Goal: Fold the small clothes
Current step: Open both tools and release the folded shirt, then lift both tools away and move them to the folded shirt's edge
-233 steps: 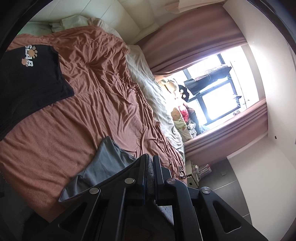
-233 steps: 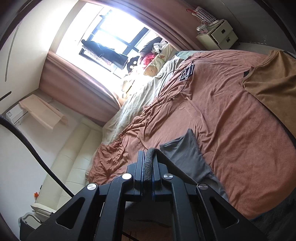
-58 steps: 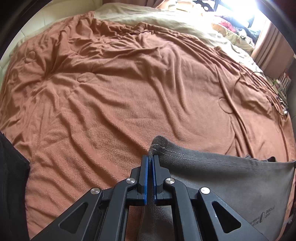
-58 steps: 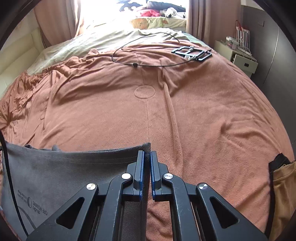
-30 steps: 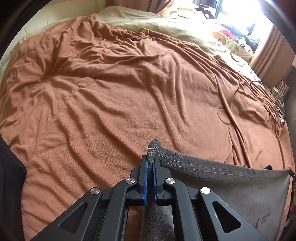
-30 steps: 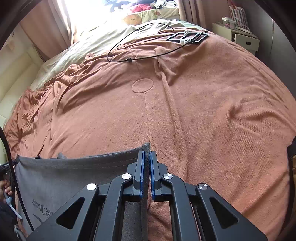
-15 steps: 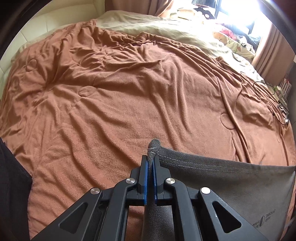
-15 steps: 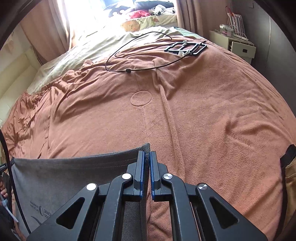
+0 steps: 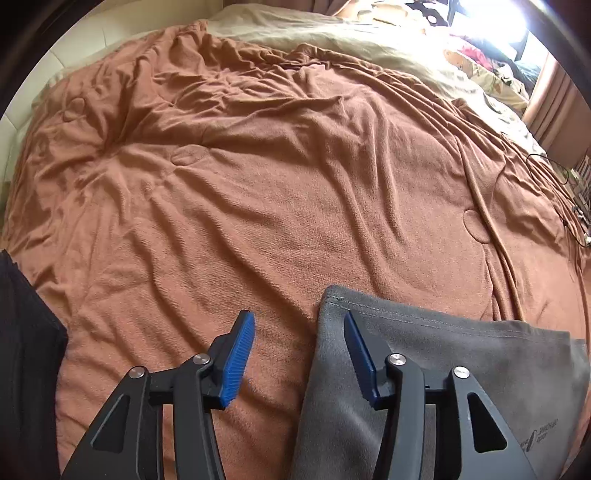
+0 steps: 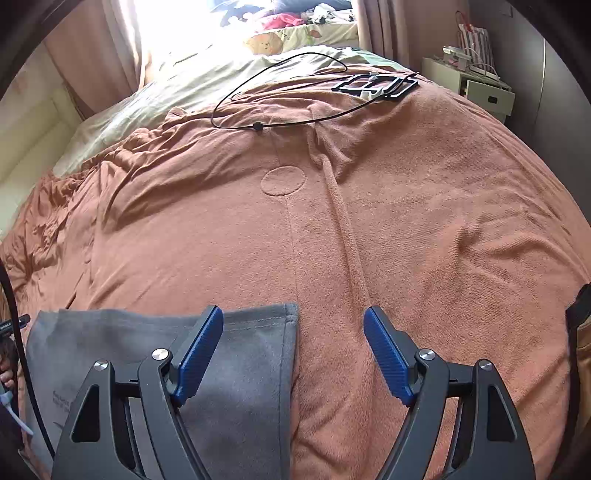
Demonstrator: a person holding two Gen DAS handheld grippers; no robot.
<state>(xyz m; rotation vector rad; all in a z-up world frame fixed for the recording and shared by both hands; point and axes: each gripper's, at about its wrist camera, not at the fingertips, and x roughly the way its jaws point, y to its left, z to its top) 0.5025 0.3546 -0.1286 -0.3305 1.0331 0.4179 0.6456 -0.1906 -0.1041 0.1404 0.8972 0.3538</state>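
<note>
Both tongs are spread wide, gripping nothing: left tongs and right tongs each straddle a far corner of the grey garment, which lies flat on the bed's brown blanket.

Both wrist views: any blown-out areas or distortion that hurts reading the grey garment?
Left wrist: window glare clips the top right; the grey garment is evenly lit, its seam stitching sharp. Right wrist: the window washes out the pale sheet; the garment is clear. Both: fisheye bulges the brown blanket, dark vignette at corners.
</note>
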